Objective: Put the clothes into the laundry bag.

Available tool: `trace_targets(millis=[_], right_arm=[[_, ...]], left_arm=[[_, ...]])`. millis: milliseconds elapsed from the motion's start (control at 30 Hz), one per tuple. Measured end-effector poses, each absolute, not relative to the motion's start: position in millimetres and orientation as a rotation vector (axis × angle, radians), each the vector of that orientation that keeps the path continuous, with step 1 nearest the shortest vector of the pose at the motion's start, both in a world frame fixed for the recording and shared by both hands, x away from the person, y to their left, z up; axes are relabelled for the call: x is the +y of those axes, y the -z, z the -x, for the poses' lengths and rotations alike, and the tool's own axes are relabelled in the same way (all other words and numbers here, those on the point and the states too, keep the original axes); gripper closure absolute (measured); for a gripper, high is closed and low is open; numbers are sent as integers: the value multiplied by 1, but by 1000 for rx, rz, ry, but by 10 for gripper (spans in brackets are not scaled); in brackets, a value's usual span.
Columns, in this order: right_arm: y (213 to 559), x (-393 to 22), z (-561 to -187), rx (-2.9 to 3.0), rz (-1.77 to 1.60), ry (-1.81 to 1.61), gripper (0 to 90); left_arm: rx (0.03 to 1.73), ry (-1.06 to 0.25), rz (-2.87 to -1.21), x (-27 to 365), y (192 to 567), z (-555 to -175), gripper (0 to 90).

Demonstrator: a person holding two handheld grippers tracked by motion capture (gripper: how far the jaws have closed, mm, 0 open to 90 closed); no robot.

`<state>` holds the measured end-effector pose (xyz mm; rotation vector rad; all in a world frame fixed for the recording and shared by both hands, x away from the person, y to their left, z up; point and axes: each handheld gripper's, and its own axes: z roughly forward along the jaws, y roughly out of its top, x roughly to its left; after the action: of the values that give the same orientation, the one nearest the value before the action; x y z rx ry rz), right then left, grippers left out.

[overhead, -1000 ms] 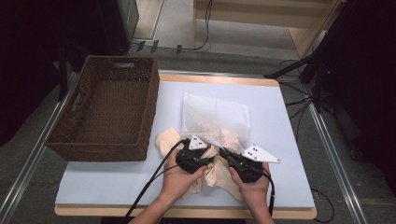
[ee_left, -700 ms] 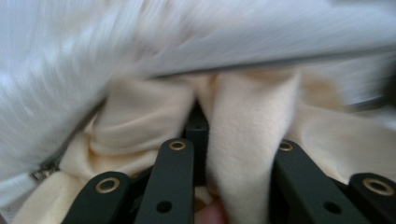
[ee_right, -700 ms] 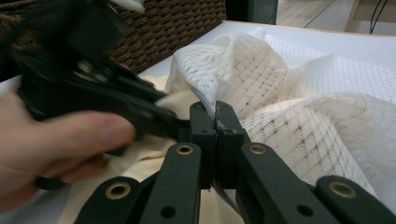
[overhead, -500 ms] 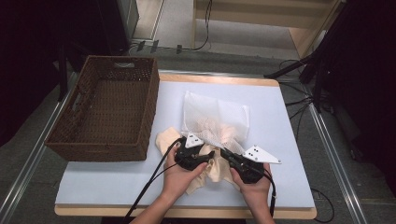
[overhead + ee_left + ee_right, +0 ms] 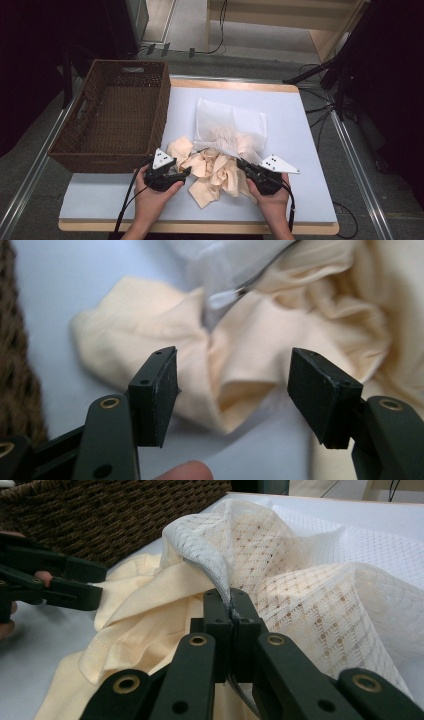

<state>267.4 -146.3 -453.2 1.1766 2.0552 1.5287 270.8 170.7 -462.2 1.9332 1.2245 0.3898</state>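
Observation:
A cream cloth (image 5: 215, 172) lies crumpled on the white table top, part of it inside a white mesh bag (image 5: 230, 125). My right gripper (image 5: 241, 162) is shut on the bag's edge, and the right gripper view shows the mesh hem (image 5: 220, 575) pinched between the jaws of that gripper (image 5: 231, 605). At the cloth's left end my left gripper (image 5: 184, 172) stands open. Its jaws have just been opening, and the cloth (image 5: 250, 345) lies beyond the pads of the left gripper (image 5: 235, 385), unpressed.
A brown wicker basket (image 5: 160, 110) stands on the table's left half, close behind my left hand. The table's front edge (image 5: 200, 227) runs just under both hands. Bare white surface lies to the right of the bag.
My left gripper has slid left off the heap of cloth to its left end, and its jaws have opened. The right gripper has kept still, holding the mesh bag.

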Motion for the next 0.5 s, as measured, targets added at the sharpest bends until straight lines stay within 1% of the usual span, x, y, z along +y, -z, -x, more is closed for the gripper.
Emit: trace_targets(millis=[67,100,167,233,267,333,400,433,500], right_arm=[[454,-145,-268,2057,-1178,-1528,890],[454,-145,-268,2062,-1180,-1527,890],[455,-144,-269,2067,-1176,-1524,890],[455,-144,-269,2071,-1175,-1525,890],[456,-144,-269,2071,-1176,-1525,889],[456,-144,-269,2069,-1175,-1526,890],[455,-145,-269,2064,-1179,-1530,890],[455,-145,-269,2062,-1183,-1535,890],[454,-145,-269,2058,-1175,-1537,890]], left_arm=[[1222,-361,-1943,166,465,-275,375],[1223,-358,-1956,164,466,-276,401],[1225,-363,-1990,159,467,-278,560],[1205,-331,-1972,158,464,-276,811],[1183,-355,-1946,156,459,-272,857],[1136,-356,-1913,152,450,-265,870],[1041,-335,-1897,141,438,-258,872],[994,-303,-1902,134,433,-255,872],[906,-197,-1893,117,427,-254,872]])
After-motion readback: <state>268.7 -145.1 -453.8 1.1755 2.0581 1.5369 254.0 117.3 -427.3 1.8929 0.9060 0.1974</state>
